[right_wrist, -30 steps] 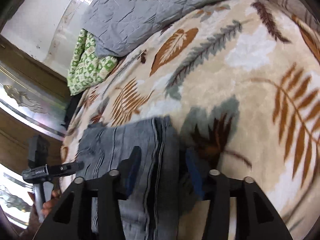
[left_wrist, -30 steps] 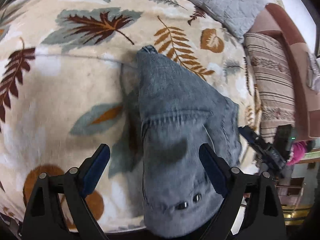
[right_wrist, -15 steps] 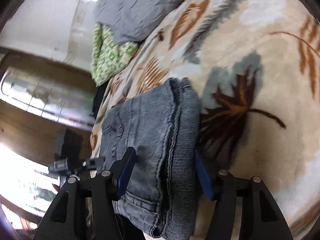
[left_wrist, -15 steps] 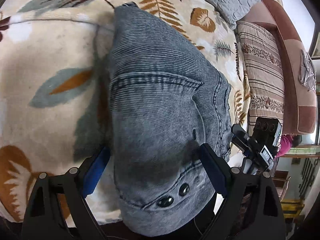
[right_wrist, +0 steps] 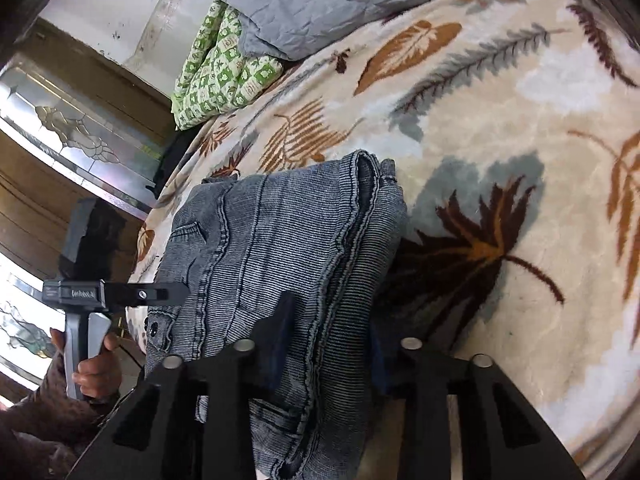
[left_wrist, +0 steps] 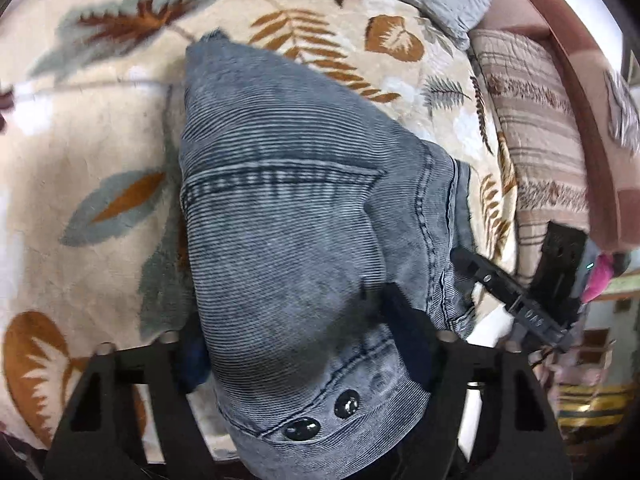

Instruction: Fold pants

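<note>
The grey-blue corduroy pants (left_wrist: 304, 216) lie folded into a compact stack on a cream fleece blanket (left_wrist: 92, 152) printed with brown and grey-green leaves, which covers the bed. The stack sits near the blanket's near edge.

In the left wrist view, the left hand-held gripper (left_wrist: 298, 336) is closed on the waistband end of the pants: its dark blue pads press into the cloth from both sides, and the fabric bulges up between them. Two dark snap buttons (left_wrist: 324, 416) sit on the waistband just in front of the camera, and a stitched pocket seam crosses the top layer further away. The right hand-held gripper (left_wrist: 508, 296) shows at the right edge of the stack, seen from the side.

In the right wrist view, the right hand-held gripper (right_wrist: 328, 336) clamps the layered side edge of the pants (right_wrist: 280, 248), one finger above the stack and one at its right side against the blanket (right_wrist: 520, 128). The left hand-held gripper (right_wrist: 120, 292) shows at the left, its handle held by a hand (right_wrist: 96, 372).

At the far end of the bed lie a grey quilted cover (right_wrist: 340, 0) and a green patterned cloth (right_wrist: 220, 72). A striped cushion (left_wrist: 536, 152) rests at the right.
</note>
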Action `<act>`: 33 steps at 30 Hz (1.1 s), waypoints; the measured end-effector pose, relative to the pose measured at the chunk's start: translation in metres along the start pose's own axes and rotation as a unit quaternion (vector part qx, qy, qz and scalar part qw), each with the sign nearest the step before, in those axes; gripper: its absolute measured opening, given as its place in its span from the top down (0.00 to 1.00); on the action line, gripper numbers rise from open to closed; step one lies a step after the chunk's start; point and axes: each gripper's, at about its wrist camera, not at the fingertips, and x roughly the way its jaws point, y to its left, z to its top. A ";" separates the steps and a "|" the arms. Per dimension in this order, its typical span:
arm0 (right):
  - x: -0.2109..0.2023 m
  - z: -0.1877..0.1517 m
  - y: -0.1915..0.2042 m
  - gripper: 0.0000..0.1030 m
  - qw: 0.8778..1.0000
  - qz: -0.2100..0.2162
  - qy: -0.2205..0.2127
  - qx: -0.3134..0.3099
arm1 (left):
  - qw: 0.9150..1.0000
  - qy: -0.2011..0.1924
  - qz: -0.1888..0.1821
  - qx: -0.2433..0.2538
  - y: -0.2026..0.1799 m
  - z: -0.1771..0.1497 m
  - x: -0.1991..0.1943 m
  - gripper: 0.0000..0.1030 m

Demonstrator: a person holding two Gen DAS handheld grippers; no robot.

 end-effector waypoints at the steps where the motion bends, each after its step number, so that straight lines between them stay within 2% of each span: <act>1: -0.004 0.000 0.004 0.75 1.000 -0.002 -0.003 -0.005 | 1.000 -0.007 0.010 0.012 -0.004 -0.002 -0.004 0.45; 2: -0.007 -0.001 0.008 0.77 1.000 -0.003 -0.006 -0.010 | 1.000 -0.013 0.018 0.022 -0.008 -0.003 -0.008 0.51; 5: -0.016 -0.002 0.023 0.79 0.999 -0.014 -0.011 -0.028 | 0.998 -0.030 0.034 0.041 -0.017 -0.007 -0.020 0.60; 12: -0.028 -0.002 0.062 0.80 0.998 -0.017 -0.022 -0.059 | 0.996 -0.067 0.041 0.044 -0.012 -0.005 -0.059 0.60; 17: -0.023 0.019 0.093 0.80 0.996 -0.010 -0.038 -0.080 | 0.993 -0.099 0.052 0.039 -0.002 0.008 -0.085 0.60; 25: 0.002 0.074 0.123 0.78 0.993 -0.006 -0.052 -0.106 | 0.987 -0.134 0.083 0.035 0.014 0.055 -0.108 0.60; 33: 0.051 0.121 0.123 0.77 0.993 -0.021 -0.044 -0.106 | 0.986 -0.133 0.102 0.018 0.040 0.105 -0.085 0.60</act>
